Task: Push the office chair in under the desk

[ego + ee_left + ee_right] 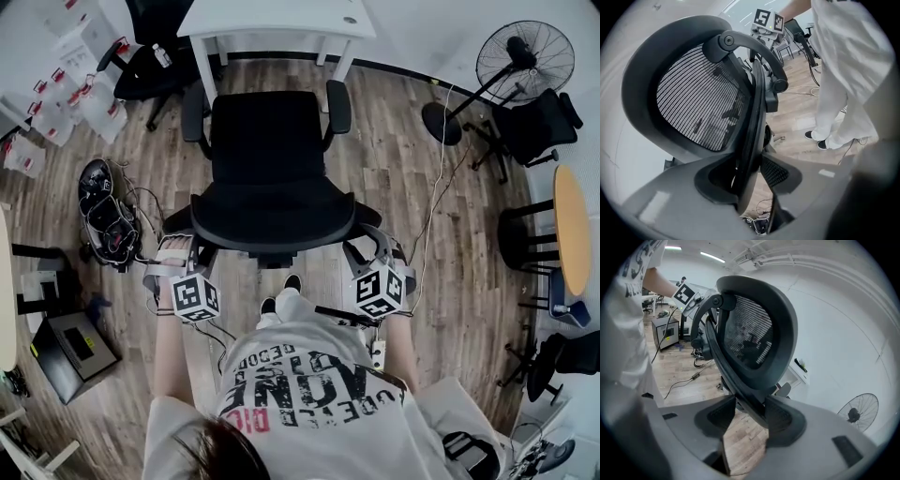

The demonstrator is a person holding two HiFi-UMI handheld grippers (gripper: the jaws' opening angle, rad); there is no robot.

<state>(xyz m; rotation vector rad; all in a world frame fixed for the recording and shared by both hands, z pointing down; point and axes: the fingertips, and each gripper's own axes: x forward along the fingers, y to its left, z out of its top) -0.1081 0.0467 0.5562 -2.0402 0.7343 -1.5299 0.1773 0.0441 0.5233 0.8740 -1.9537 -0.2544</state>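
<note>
Two grippers are clamped on the office chair (pixel 270 159). The left gripper (pixel 187 246) is closed on the left edge of the backrest (pixel 272 223), and the right gripper (pixel 361 248) on its right edge. In each gripper view the dark rim is seen pinched between the pads.

The chair is black throughout. A padded seat is flanked by two armrests (pixel 338 103), and the backrest is made of fine mesh (pixel 698 103) stretched in a curved plastic frame. It is placed on the wooden floor (pixel 403 187) between the person (pixel 309 394) and the white desk (pixel 277 19). The seat is turned toward the desk and its front edge is near the desk's front, not yet under the top.

The desk's near legs (pixel 342 61) are set just beyond the armrests, nearly in line with them. A second black chair (pixel 150 70) is parked beside the desk's left corner. A tangle of cables and gear (pixel 108 220) is spread on the floor left of the chair. A standing fan (pixel 523 61) and a round wooden table (pixel 572 230) are kept well apart on the right.
</note>
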